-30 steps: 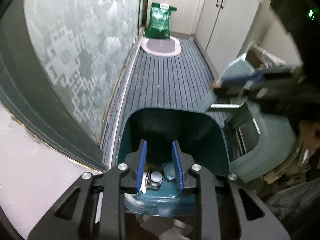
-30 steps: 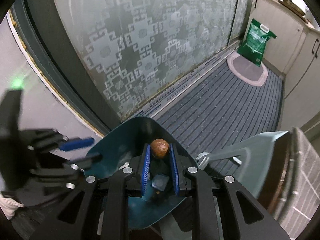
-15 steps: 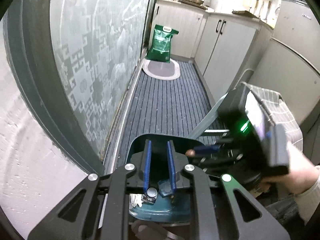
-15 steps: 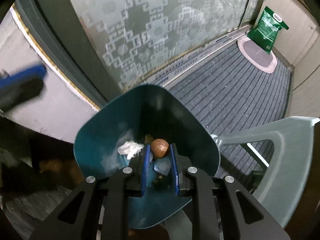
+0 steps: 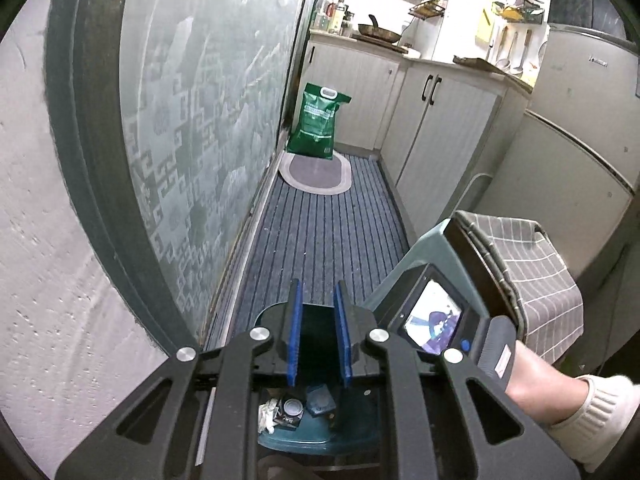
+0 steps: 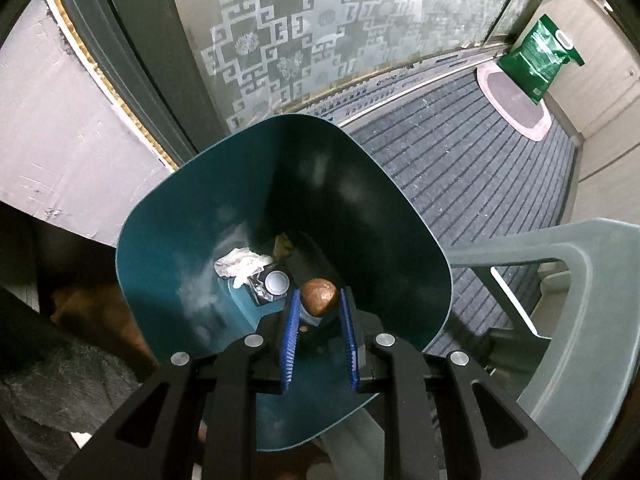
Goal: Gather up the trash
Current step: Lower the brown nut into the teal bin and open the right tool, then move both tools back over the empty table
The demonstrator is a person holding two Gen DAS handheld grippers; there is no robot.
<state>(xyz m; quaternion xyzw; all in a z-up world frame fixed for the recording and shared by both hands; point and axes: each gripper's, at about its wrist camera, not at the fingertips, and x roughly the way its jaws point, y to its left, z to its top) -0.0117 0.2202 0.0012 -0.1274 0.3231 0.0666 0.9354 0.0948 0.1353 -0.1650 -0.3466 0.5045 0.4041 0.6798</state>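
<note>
A teal trash bin (image 6: 168, 240) stands on the floor by the glass door; it holds crumpled white paper (image 6: 240, 266), a crushed can (image 6: 274, 282) and a blue scrap. My right gripper (image 6: 319, 300) is over the bin's mouth with a brown round nut-like ball (image 6: 319, 297) between its fingertips; the jaws stand close on either side of it. My left gripper (image 5: 318, 296) is open and empty above the bin's rim (image 5: 276, 312); the can (image 5: 291, 408) and paper (image 5: 267, 412) show below it. The right gripper's body and screen (image 5: 434, 326) sit just to its right.
A grey-green plastic chair (image 6: 568, 280) stands right of the bin, with a checked cloth (image 5: 532, 272) over it. A patterned glass door (image 5: 192, 140) runs along the left. A striped mat (image 5: 320, 236), an oval rug (image 5: 316, 172), a green bag (image 5: 320, 120) and cabinets (image 5: 440, 132) lie beyond.
My left gripper has lifted and tilted up from the bin toward the kitchen, its jaws narrower. My right gripper has moved over the bin's mouth with the brown ball still between its fingers.
</note>
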